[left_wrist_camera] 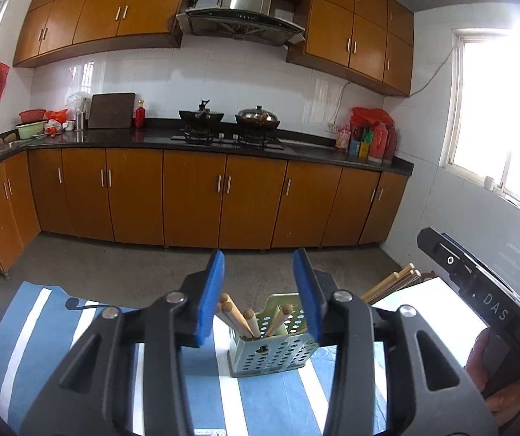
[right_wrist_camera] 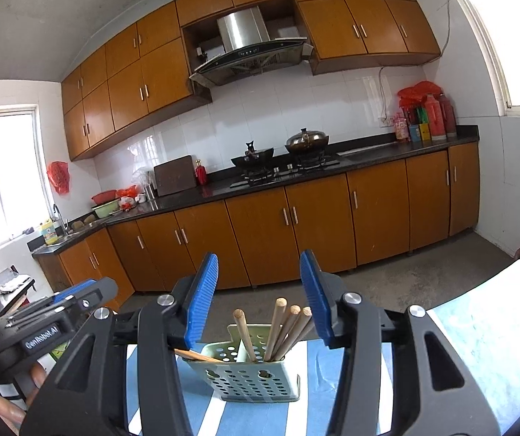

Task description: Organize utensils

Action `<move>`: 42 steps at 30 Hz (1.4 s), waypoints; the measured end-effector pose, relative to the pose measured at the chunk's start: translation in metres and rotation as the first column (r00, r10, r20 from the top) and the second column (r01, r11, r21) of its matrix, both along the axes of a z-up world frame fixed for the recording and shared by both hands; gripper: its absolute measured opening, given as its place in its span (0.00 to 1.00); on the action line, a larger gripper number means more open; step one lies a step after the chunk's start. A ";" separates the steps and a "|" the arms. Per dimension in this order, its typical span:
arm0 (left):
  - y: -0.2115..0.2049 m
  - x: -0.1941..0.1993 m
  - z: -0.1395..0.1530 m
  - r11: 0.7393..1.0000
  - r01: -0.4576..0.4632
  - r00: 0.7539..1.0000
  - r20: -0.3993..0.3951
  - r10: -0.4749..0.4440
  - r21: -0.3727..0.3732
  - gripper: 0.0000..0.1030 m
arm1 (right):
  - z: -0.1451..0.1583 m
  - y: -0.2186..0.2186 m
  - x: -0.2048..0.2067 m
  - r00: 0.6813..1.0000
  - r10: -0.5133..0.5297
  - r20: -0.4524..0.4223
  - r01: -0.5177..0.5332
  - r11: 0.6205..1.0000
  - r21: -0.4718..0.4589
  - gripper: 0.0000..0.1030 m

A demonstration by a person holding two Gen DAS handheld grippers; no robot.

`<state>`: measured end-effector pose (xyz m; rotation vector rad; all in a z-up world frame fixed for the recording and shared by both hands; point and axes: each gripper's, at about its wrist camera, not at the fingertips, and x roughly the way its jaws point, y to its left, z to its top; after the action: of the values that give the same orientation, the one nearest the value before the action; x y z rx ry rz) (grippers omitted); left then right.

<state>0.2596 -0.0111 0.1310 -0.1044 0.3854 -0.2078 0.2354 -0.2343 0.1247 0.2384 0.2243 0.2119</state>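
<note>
A pale green perforated utensil holder stands on a blue-and-white striped cloth, with several wooden chopsticks upright in it. My left gripper is open and empty, just above and in front of the holder. More loose chopsticks lie to the right behind it. In the right wrist view the same holder holds several chopsticks, and one chopstick lies across its left rim. My right gripper is open and empty above it.
The right gripper's black body sits at the right of the left wrist view, the left gripper's body at the left of the right wrist view. Across the concrete floor stand brown cabinets, a dark counter and a stove with pots.
</note>
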 end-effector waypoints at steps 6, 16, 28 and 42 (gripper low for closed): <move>0.012 -0.028 0.009 1.000 -0.029 0.999 0.030 0.029 0.006 0.50 | 0.004 -0.002 -0.019 1.000 -0.017 0.019 0.018 0.999 -0.033 0.52; 0.046 -0.068 0.010 0.994 -0.107 0.993 0.046 0.106 0.014 0.78 | 0.009 -0.011 -0.051 0.996 -0.059 0.064 0.063 0.996 -0.066 0.92; 0.058 -0.126 0.020 0.982 -0.181 0.976 0.134 0.173 0.048 0.96 | 0.013 -0.008 -0.112 0.978 -0.152 0.140 0.172 0.975 -0.143 0.98; 0.035 -0.223 -0.044 0.971 -0.196 0.966 0.200 0.166 0.138 0.96 | -0.058 0.006 -0.188 0.990 -0.109 0.087 0.121 0.980 -0.155 0.98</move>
<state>0.0363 0.0234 0.0868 0.0354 0.2017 -0.0047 0.0472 -0.2287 0.0665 0.0833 0.1487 0.0874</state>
